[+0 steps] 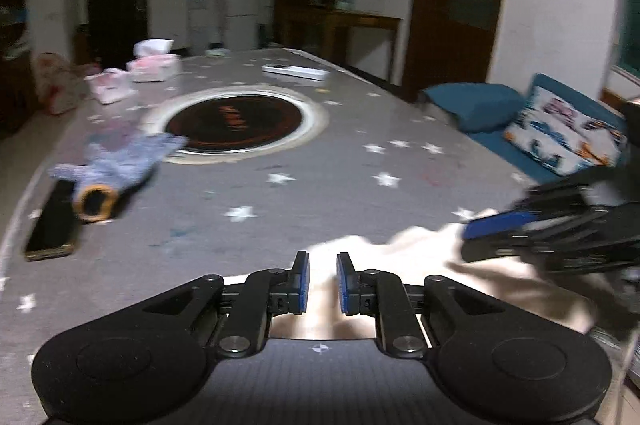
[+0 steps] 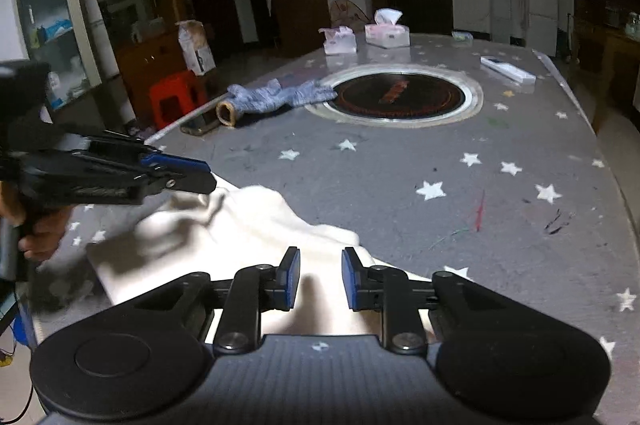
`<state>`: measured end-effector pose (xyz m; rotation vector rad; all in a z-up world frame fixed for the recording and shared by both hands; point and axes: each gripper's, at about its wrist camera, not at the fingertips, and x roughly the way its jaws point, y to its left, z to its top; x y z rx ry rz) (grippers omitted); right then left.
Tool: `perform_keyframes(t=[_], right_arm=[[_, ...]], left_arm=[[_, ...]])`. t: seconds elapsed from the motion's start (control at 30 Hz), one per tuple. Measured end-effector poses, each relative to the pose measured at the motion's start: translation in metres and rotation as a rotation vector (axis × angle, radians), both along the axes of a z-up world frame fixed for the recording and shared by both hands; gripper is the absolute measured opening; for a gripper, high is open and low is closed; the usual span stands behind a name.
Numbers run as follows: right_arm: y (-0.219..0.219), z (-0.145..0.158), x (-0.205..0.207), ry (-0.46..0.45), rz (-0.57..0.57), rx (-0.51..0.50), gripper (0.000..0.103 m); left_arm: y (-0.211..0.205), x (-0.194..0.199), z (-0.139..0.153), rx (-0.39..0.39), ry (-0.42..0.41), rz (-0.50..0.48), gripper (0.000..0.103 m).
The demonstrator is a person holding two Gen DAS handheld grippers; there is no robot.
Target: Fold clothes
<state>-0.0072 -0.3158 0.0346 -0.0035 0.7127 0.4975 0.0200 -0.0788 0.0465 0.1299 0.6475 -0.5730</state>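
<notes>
A white garment [image 2: 248, 225] lies crumpled on the near edge of the grey star-patterned table [image 2: 480, 153]; it also shows in the left wrist view [image 1: 400, 257]. My left gripper [image 1: 322, 279] is open, hovering just above the garment's left part, and appears from the side in the right wrist view [image 2: 188, 175]. My right gripper [image 2: 320, 279] is open above the garment's near edge, and shows at the right of the left wrist view [image 1: 496, 229]. A blue-grey knitted garment [image 2: 276, 95] lies further off, next to the round black hotplate [image 2: 400, 95].
A phone [image 1: 54, 225] lies by the knitted garment. Tissue packs [image 2: 386, 33] and a white remote [image 2: 508, 69] sit at the table's far end. A red stool [image 2: 176, 97] stands left of the table; a blue sofa with cushions [image 1: 560, 133] on the other side.
</notes>
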Motion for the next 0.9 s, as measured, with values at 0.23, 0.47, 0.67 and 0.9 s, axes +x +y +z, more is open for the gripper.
perform_keyframes(t=[0.23,0.47,0.67,0.9], right_arm=[[0.001,-0.014,0.013,0.032,-0.040,-0.009,0.018],[0.001,0.000,-0.009,-0.025,-0.012,-0.040,0.019],[-0.007,-0.004,-0.033,-0.003,0.004,-0.059,0.019],[-0.031,-0.005,-0.051,-0.004,-0.068,-0.041,0.019]], left_arm=[[-0.022,0.018,-0.018,0.013,0.052,-0.012,0.016],[-0.026,0.023,-0.025,0.035,0.050,-0.006,0.016],[-0.029,0.022,-0.025,0.050,0.047,-0.001,0.016],[-0.032,0.023,-0.025,0.062,0.040,0.010,0.016]])
